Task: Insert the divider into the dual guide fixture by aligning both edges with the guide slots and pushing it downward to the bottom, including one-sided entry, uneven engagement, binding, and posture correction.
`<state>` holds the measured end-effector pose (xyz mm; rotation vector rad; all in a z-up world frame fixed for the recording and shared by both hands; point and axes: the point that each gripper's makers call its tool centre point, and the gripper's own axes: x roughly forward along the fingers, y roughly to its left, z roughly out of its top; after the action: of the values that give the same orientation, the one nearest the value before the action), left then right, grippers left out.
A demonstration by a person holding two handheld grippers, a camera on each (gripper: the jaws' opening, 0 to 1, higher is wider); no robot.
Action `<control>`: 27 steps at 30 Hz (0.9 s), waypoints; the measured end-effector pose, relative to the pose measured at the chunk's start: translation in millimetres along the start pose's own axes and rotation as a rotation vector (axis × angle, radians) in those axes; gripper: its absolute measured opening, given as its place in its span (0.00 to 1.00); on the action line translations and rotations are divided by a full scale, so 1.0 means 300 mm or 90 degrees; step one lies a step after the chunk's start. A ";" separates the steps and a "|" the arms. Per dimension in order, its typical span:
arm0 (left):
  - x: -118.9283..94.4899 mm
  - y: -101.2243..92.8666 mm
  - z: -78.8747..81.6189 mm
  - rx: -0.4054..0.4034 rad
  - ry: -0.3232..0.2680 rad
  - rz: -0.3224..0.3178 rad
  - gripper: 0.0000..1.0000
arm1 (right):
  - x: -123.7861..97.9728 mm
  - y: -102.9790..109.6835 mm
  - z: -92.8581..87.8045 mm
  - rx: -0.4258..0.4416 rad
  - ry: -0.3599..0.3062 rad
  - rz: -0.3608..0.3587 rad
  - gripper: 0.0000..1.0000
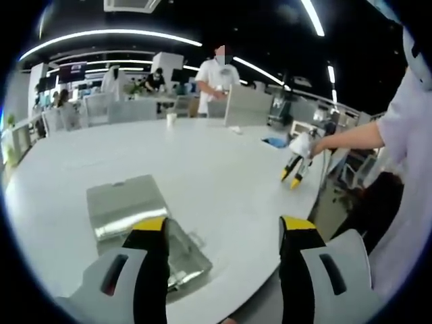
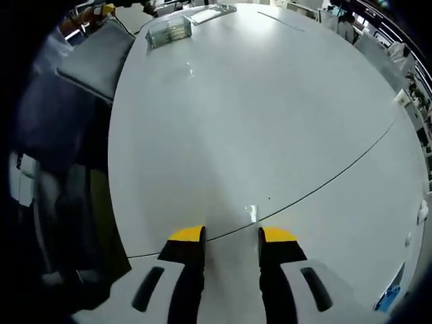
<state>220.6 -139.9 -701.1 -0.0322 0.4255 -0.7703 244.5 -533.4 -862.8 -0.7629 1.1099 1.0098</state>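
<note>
Both tongs hang released above the white table (image 1: 216, 175) with nothing between their jaws. Under the left tongs (image 1: 224, 233), the clear fixture (image 1: 177, 260) lies partly behind the left jaw, touching the grey metal divider (image 1: 127, 202) just beyond it. From the right tongs (image 2: 231, 236), the fixture (image 2: 169, 30) sits well apart, across the table. A person's hand holds the right tongs (image 1: 295, 177) off the table's far edge.
</note>
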 end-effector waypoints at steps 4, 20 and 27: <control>-0.003 0.004 0.001 -0.001 -0.002 0.002 0.63 | -0.003 0.004 -0.001 0.016 0.001 -0.007 0.26; 0.007 0.008 0.005 -0.003 -0.003 -0.010 0.64 | -0.004 -0.020 0.001 0.120 -0.031 -0.044 0.26; 0.008 0.012 0.003 -0.005 -0.005 -0.018 0.63 | -0.031 -0.025 0.074 0.163 -0.078 -0.082 0.26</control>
<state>225.0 -139.1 -701.8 -0.0487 0.4215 -0.7954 258.3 -518.9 -847.5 -0.5516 1.0452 0.7775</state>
